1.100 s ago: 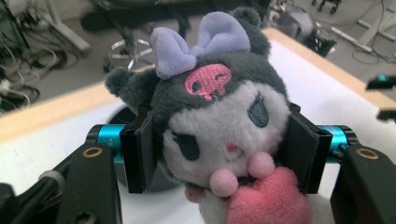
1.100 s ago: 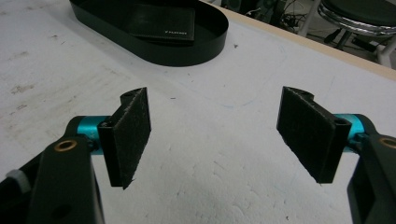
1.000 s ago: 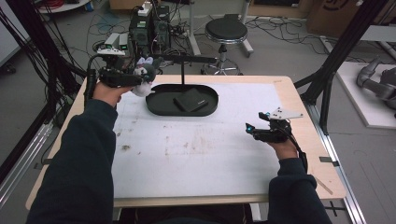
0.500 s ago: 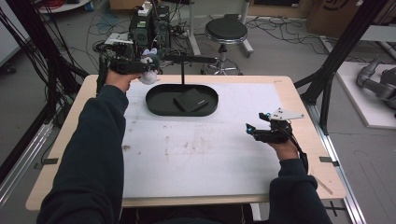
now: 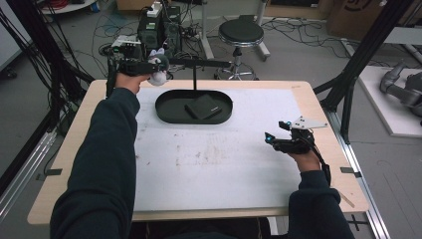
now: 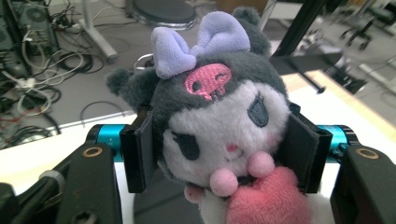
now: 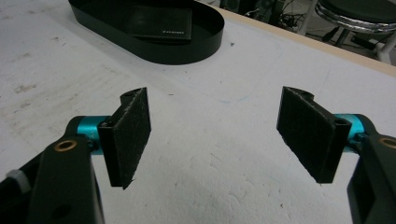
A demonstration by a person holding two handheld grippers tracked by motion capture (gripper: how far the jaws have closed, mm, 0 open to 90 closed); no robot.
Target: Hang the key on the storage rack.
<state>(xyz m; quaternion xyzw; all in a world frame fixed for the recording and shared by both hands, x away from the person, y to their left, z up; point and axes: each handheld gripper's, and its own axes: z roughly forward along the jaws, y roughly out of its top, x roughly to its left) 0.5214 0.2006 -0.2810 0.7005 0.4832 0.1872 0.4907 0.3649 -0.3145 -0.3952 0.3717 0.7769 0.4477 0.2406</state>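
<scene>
A: Plush toy, grey and white w/ a lilac bow and a pink heart [image 6: 219, 126], is clamped at the head between the left gripper [image 6: 224, 149] pads, both pressing its cheeks. In the high view it hangs by the table's far-left corner [image 5: 160, 75], next to the black horizontal bar on its thin post [image 5: 199, 63].

B: And a sec ago?

A: It was lower and nearer, just left of the black oval tray [image 5: 169, 112]. Since then the left arm has stretched out and carried it toward the back edge. Grip width unchanged.

B: Meaning?

A: Prob heading for that bar to hang it, not the tray. The flat black wallet [image 5: 203, 106] lies untouched in the tray.

B: Right side?

A: Right gripper [image 7: 217, 135] unmoved, jaws wide apart, nothing between them, low over the white table mat [image 7: 224, 154].
</scene>
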